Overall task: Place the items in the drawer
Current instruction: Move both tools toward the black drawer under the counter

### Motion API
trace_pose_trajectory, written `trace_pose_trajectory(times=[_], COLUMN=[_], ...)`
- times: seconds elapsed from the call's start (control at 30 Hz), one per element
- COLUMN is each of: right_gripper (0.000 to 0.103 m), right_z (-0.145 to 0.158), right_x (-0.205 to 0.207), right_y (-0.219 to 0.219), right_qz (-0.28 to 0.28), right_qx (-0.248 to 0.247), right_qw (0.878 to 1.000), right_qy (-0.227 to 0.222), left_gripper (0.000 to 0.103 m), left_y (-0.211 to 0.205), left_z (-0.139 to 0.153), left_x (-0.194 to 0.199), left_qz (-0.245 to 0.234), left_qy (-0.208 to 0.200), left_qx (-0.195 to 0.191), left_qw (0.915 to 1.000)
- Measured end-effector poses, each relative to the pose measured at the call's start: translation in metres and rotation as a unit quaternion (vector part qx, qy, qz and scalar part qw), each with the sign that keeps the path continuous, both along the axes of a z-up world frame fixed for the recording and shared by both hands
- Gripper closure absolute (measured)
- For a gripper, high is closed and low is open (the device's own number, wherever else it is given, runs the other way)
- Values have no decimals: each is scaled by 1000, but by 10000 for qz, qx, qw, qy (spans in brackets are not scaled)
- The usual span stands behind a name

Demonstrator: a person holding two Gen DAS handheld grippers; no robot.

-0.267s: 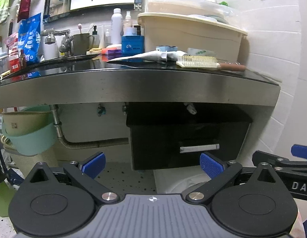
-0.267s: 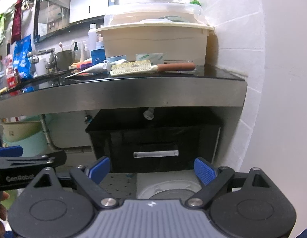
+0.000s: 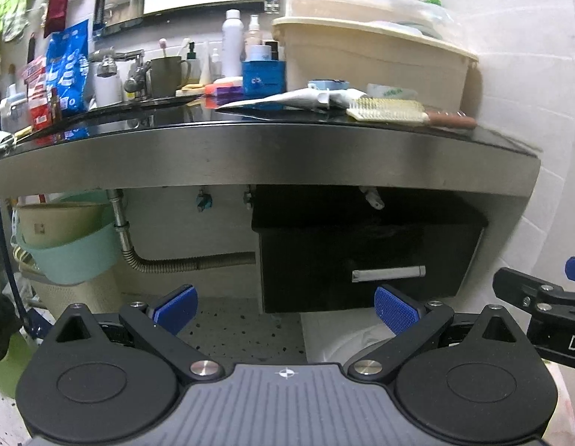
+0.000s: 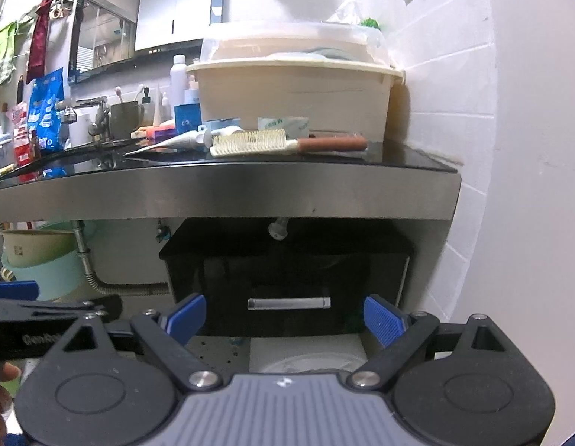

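While drawer (image 4: 287,278) sits closed | left tool (image 3: 285,310) released | right tool (image 4: 285,321) released, empty

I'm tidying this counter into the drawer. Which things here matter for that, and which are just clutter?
For the job: black drawer, its handle, hairbrush, tube.
Lying about: beige bin, mug, blue bag, basins.
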State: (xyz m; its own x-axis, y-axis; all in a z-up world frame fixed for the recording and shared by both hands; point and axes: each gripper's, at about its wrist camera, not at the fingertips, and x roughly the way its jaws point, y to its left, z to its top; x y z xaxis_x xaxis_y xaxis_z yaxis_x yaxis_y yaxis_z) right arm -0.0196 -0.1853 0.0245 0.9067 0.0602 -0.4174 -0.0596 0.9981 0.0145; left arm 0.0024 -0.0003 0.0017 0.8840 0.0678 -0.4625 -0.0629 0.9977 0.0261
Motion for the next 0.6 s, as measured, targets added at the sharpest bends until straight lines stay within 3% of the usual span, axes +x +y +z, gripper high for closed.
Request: trace_pose_trajectory(times=[0.3, 0.6], right_gripper=[11, 11], right_z=[0, -7], right_x=[6, -8], right_y=[6, 4], right_qz=[61, 182], right_qx=[-561, -427], right_qw=[9984, 9989], right_qy=[60, -112], left_gripper=[0, 0], left_y=[6, -4], left_z=[-4, 0], left_x=[-1, -3], left_qz=[-93, -180], left_qy=[-22, -68], left_qx=[-303, -7], left_qw=[9995, 9998])
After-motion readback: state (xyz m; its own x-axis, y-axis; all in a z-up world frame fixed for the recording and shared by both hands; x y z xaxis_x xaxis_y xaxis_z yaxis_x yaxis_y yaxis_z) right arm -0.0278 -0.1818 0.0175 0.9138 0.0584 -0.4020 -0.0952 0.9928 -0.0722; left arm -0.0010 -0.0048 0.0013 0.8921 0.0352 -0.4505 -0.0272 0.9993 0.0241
